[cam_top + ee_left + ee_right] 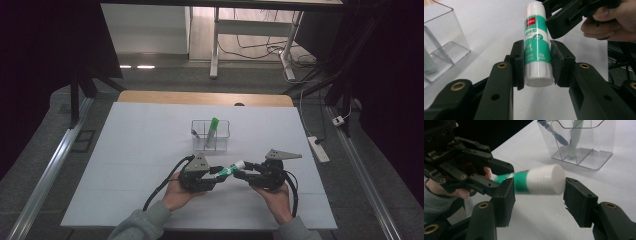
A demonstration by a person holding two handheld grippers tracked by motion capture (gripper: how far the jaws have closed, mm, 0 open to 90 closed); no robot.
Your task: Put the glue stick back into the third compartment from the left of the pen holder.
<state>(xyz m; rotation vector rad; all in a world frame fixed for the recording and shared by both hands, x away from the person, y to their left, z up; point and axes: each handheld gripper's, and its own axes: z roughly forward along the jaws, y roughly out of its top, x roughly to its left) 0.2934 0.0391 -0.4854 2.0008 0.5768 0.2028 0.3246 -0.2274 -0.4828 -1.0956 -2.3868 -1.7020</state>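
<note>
A white glue stick with a green label (231,170) hangs level above the white board between my two grippers. My left gripper (219,173) is shut on its body; in the left gripper view the pads press the green label (536,40) from both sides near the flat bottom end. My right gripper (241,173) faces it from the right. In the right gripper view the white ribbed cap (545,180) lies between the jaws of the right gripper (540,191), a thin gap showing at the right pad (577,201).
A clear divided organiser (200,122) stands on the white board (135,155) behind the grippers, holding a green-capped stick (213,128) and a blue-tipped item (195,134). The wooden table edge (200,97) runs behind the board. Cables and a power strip (318,148) lie on the floor at right.
</note>
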